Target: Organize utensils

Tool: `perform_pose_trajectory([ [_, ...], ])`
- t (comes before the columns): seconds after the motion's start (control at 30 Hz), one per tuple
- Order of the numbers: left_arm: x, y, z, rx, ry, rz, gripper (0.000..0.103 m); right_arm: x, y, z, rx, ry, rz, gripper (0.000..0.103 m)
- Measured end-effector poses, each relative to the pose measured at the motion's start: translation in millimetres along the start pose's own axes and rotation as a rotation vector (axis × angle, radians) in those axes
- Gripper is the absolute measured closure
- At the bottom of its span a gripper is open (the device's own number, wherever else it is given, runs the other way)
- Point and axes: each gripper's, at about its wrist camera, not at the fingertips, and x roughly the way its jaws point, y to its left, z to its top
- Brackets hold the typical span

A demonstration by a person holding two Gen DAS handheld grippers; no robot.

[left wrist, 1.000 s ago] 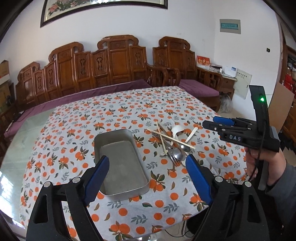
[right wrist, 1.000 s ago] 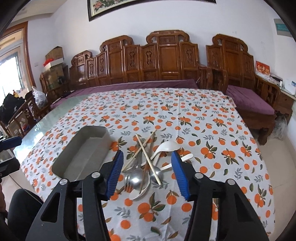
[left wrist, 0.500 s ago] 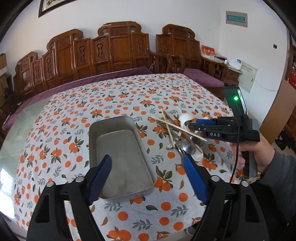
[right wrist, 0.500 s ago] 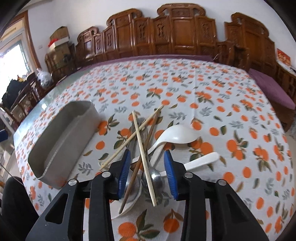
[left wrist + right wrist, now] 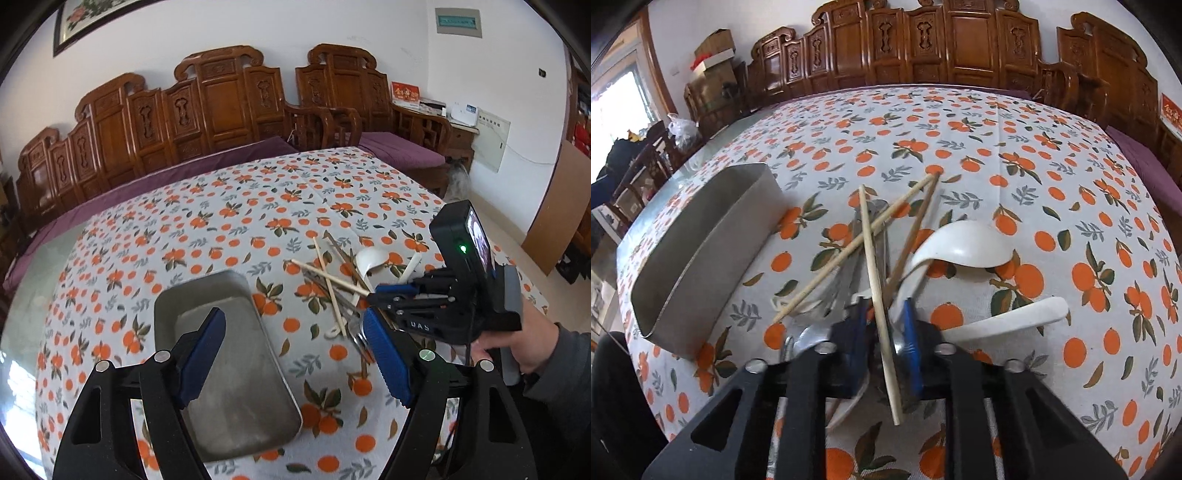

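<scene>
Right wrist alone shows right tongs (image 5: pixel 882 332) clamping a chopstick (image 5: pixel 877 291).

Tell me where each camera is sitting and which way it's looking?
Left wrist: sits on the left gripper, looking down over the metal tray; its open blue fingers show, plus the hand holding the right gripper.
Right wrist: sits on the right gripper, looking down close at the utensil pile; its fingers pinch a chopstick.
Both views share the tray, utensil pile, orange-print tablecloth and wooden bench.
</scene>
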Motion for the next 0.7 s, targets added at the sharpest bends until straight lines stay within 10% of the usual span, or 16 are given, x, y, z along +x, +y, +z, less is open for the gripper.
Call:
perform_pose_trajectory([
  [0.33,35,-10,10,0.013,0.043,-0.004,0.029,-29,-24,9,0.077,-0.095,0.067,0.097],
  [0.7,108,-31,15,0.058,0.172,-0.014,0.060,-38,-60,9,0.175,-0.130,0.030,0.097],
])
